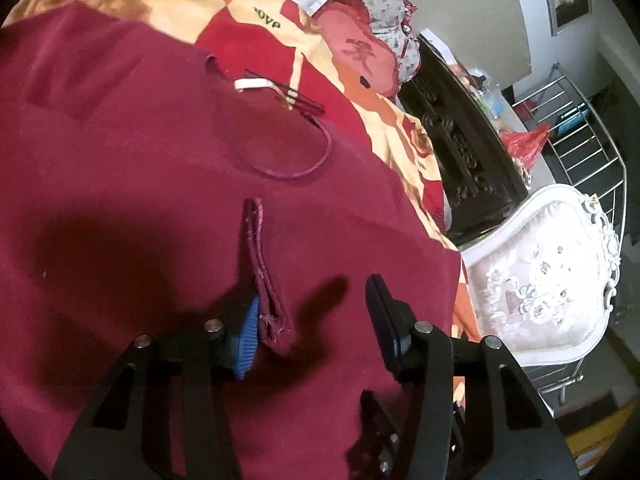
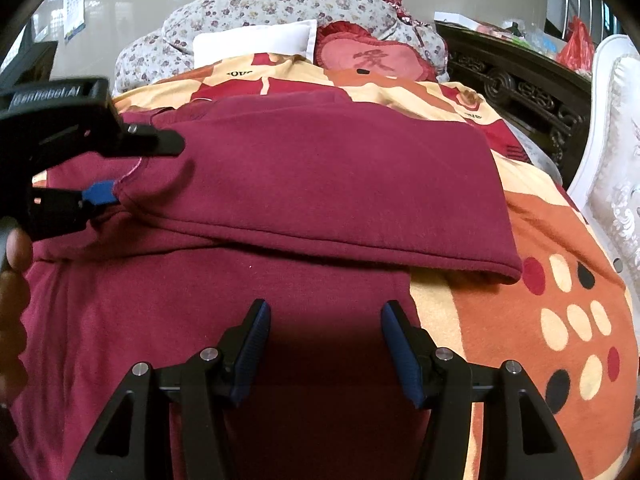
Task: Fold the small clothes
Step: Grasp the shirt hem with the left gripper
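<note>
A maroon garment (image 1: pixel 160 200) lies spread on the bed, its round neckline (image 1: pixel 288 152) and white label (image 1: pixel 256 84) facing up. A raised ridge of its fabric (image 1: pixel 264 264) runs between the fingers of my left gripper (image 1: pixel 316 320) and touches the blue left pad (image 1: pixel 246 336); the right finger stands apart from it. In the right wrist view one part of the garment (image 2: pixel 320 184) is folded over, with its hem (image 2: pixel 320 242) across the middle. The left gripper (image 2: pixel 132 168) straddles a fabric edge at the left. My right gripper (image 2: pixel 326 336) is open over the lower cloth, with nothing between its pads.
A patterned orange, red and cream blanket (image 2: pixel 540 300) covers the bed. Pillows (image 2: pixel 256 40) and a heart cushion (image 2: pixel 372 58) sit at its head. A dark carved cabinet (image 1: pixel 460 140), a white ornate chair (image 1: pixel 540 272) and a metal rack (image 1: pixel 580 140) stand on the right. A hand (image 2: pixel 12 248) shows at the left edge.
</note>
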`<state>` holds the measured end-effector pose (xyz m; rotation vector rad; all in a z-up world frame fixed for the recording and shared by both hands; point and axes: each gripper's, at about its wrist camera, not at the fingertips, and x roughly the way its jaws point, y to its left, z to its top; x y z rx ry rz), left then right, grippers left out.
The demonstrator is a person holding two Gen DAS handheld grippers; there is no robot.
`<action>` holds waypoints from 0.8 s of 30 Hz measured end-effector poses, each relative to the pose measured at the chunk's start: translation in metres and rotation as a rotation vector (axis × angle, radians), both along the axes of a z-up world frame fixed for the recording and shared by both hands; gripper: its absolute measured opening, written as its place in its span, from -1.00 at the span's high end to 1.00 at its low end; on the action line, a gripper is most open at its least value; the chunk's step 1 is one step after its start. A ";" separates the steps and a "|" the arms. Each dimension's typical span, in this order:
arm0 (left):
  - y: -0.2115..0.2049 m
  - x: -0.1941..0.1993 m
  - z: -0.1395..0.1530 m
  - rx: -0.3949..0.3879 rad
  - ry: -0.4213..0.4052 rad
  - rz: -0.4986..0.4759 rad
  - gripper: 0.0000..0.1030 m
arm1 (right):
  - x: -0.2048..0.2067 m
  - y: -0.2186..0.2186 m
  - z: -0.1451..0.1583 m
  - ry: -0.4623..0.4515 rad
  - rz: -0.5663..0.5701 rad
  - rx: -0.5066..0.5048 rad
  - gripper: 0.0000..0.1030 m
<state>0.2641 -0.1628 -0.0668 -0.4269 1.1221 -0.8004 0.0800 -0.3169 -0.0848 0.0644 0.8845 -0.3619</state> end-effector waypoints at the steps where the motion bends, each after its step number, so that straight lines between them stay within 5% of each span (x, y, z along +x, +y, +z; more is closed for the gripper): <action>1: -0.002 0.002 0.002 0.004 -0.010 0.002 0.05 | 0.000 0.000 0.000 0.000 0.000 0.000 -0.09; 3: -0.007 0.005 0.005 0.032 -0.035 0.017 0.05 | 0.000 0.000 0.000 0.000 0.000 0.000 -0.09; 7: -0.014 0.006 0.003 0.156 -0.069 0.042 0.85 | 0.001 -0.001 0.000 -0.001 0.000 0.004 -0.10; 19: 0.078 -0.001 0.058 0.226 -0.306 0.231 0.91 | 0.001 0.000 0.002 0.001 -0.001 -0.006 -0.10; 24: 0.127 0.011 0.051 0.254 -0.270 0.312 0.91 | 0.001 0.001 0.002 0.000 -0.001 -0.006 -0.10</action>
